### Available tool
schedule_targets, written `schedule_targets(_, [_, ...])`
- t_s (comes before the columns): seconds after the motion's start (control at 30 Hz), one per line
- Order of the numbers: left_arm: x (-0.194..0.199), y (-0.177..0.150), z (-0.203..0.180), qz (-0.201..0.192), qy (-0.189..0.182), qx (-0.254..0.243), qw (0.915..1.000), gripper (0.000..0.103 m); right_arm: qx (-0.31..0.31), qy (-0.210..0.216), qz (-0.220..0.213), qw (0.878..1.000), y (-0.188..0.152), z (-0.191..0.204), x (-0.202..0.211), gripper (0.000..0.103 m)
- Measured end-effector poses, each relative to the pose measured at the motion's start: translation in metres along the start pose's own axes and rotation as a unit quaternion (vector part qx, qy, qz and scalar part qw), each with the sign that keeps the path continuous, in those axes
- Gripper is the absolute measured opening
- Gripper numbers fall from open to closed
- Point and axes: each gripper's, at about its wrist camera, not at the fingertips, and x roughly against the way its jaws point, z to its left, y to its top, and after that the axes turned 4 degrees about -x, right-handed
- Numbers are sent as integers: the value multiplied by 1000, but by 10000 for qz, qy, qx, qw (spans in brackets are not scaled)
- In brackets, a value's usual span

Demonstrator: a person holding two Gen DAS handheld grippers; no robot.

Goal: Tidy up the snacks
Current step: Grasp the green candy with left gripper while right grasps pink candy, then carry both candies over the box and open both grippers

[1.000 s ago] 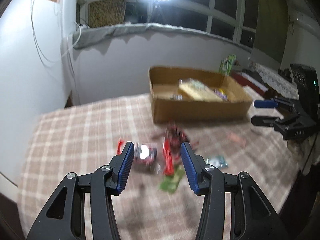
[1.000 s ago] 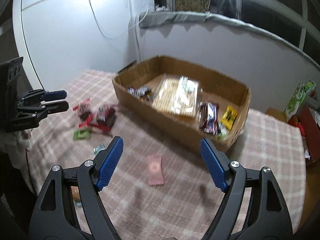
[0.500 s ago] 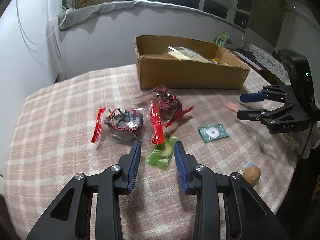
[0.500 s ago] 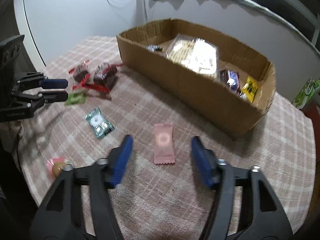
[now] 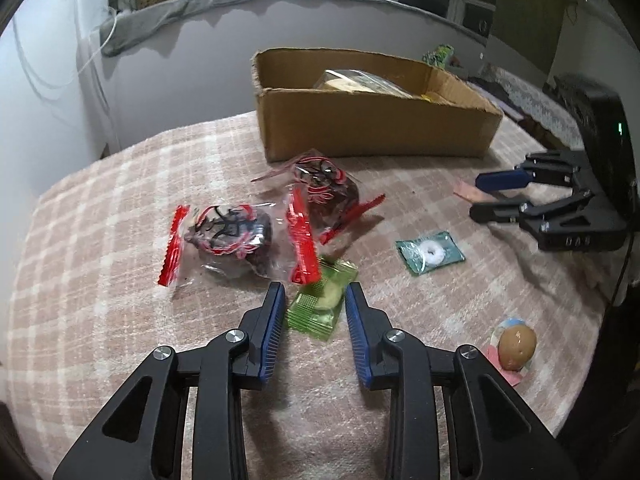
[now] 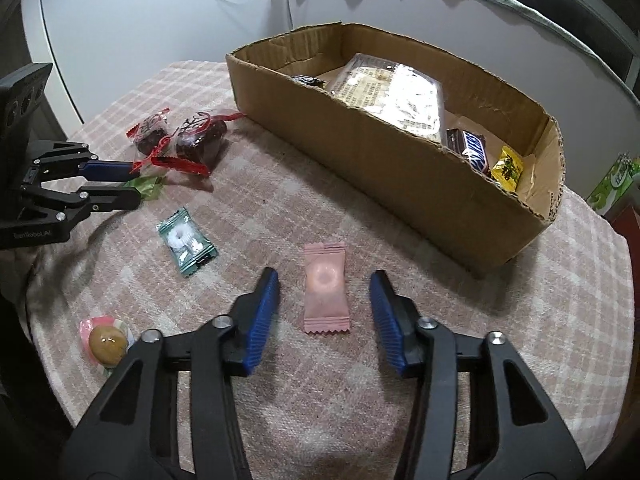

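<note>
On the checked tablecloth (image 6: 440,320) before the cardboard box (image 6: 400,168), the green packet (image 5: 322,304) and pink packet (image 6: 325,288) — light, crinkly, slippery — are straddled by the left gripper (image 5: 316,312) and right gripper (image 6: 324,304), jaws just closing, not yet pinching — mid-packet holds are judged best.

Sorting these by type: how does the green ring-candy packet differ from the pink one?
The green packet has a clear window showing a white ring; the pink packet is opaque with a ring only printed on it. The green packet lies slanted, out in the open; the pink packet lies between the right tongs, not yet pressed. Both are flat, crimp-ended single wrappers on the checked cloth.
</note>
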Motion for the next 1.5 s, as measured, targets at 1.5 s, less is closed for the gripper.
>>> schedule_targets(1.5, [59,121,-2,-1666,-28,399,9852,22,-661,-183,-1608,9846,84,-23,83,20])
